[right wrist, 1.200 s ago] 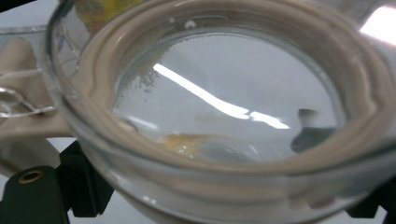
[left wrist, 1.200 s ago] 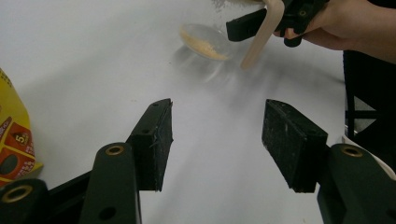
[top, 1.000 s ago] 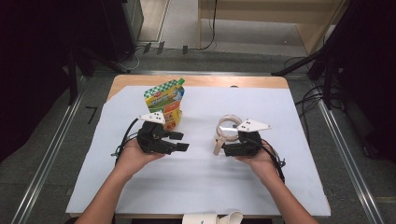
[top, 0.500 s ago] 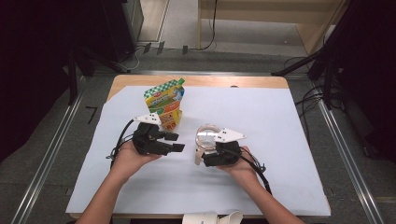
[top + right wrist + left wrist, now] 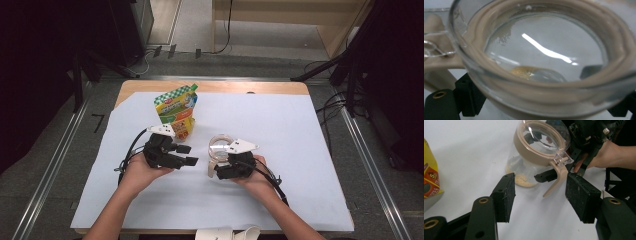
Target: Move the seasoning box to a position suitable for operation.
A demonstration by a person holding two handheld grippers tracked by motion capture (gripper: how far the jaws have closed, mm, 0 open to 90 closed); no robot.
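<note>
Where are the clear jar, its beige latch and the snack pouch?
clear jar [image 5: 524,167], left gripper view, glass side wall.
beige latch [image 5: 555,182], left gripper view, lever's middle.
snack pouch [image 5: 176,111], high view, front panel.

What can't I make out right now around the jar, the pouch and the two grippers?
- Right gripper: its pads' contact with the jar is hidden; in the right gripper view the lid covers the jaws.
- Pouch: print too small in the high view; cut off by the left edge in the left gripper view.
- Latch: fastened or not, unclear.
- Left gripper: open, clear of the jar.
</note>
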